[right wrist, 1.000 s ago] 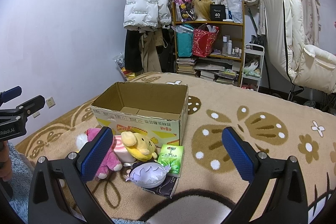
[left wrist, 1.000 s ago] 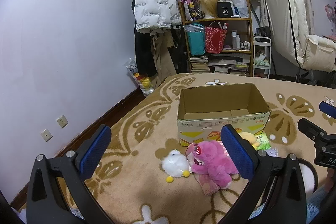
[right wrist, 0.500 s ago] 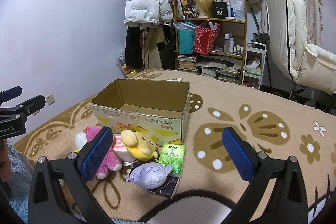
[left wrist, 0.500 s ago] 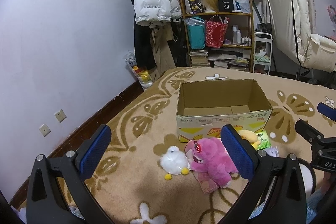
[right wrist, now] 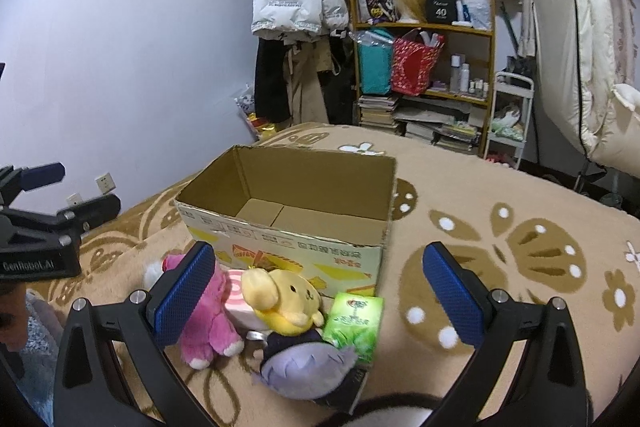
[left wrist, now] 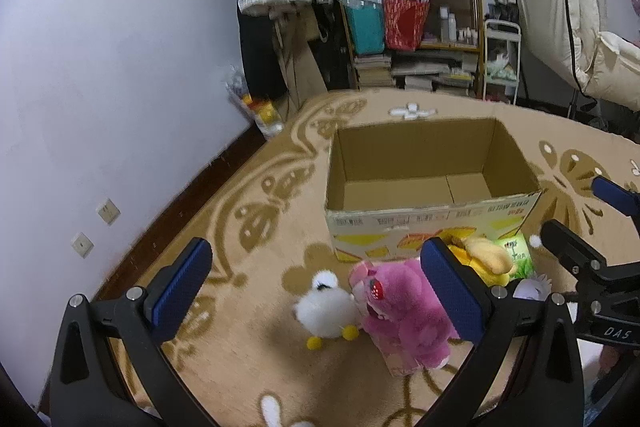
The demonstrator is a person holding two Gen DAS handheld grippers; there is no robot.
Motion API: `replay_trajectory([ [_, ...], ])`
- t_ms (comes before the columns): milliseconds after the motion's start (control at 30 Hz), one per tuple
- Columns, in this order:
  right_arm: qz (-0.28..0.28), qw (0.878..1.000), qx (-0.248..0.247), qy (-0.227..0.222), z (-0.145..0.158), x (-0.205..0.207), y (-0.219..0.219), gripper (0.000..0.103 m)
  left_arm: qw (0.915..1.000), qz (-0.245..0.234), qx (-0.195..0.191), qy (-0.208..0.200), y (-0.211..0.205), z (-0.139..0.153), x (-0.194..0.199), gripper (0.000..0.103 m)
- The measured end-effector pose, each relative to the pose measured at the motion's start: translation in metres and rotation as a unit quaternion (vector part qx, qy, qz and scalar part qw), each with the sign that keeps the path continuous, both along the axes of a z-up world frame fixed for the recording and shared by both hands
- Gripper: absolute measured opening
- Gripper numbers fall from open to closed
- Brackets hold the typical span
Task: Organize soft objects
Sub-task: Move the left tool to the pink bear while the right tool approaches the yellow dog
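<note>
An open, empty cardboard box [left wrist: 432, 203] [right wrist: 288, 223] stands on the patterned rug. In front of it lie a white fluffy chick [left wrist: 326, 311], a pink plush bear [left wrist: 404, 311] [right wrist: 208, 315], a yellow plush dog [right wrist: 284, 299] [left wrist: 484, 259], a purple plush [right wrist: 304, 367] and a green tissue pack [right wrist: 354, 319]. My left gripper [left wrist: 316, 291] is open above the chick and the bear. My right gripper [right wrist: 320, 291] is open above the yellow dog and the tissue pack. Neither holds anything.
The brown-and-beige rug [right wrist: 500, 251] covers the floor. A wooden shelf [right wrist: 424, 67] with bags and books, hanging coats [right wrist: 300, 7] and a cream chair [right wrist: 592, 67] stand at the back. The wall with sockets [left wrist: 92, 227] runs along the left.
Both grippers have moved forward and tilted down toward the toys and the box, which look larger now. Both stay open and empty.
</note>
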State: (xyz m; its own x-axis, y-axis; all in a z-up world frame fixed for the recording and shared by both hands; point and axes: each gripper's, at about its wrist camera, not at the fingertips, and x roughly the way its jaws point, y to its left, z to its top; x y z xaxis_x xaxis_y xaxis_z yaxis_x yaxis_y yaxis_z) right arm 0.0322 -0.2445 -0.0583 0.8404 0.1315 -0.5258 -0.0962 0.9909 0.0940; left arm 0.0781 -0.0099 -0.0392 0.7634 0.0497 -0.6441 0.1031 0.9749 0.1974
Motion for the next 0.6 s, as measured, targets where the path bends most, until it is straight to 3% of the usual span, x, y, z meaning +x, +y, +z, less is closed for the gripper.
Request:
replay_trajectory([
  [333,0.011,0.998,-0.011,0.055,-0.025,0.03,0.006,0.103,0.996,0.015,-0.044,0.076,-0.005,-0.034,0.04,0.103],
  [600,0.044,0.992,0.017,0.121,-0.051,0.052,-0.001,0.103,0.9923,0.012,-0.044,0.115,-0.01,-0.055,0.051,0.103],
])
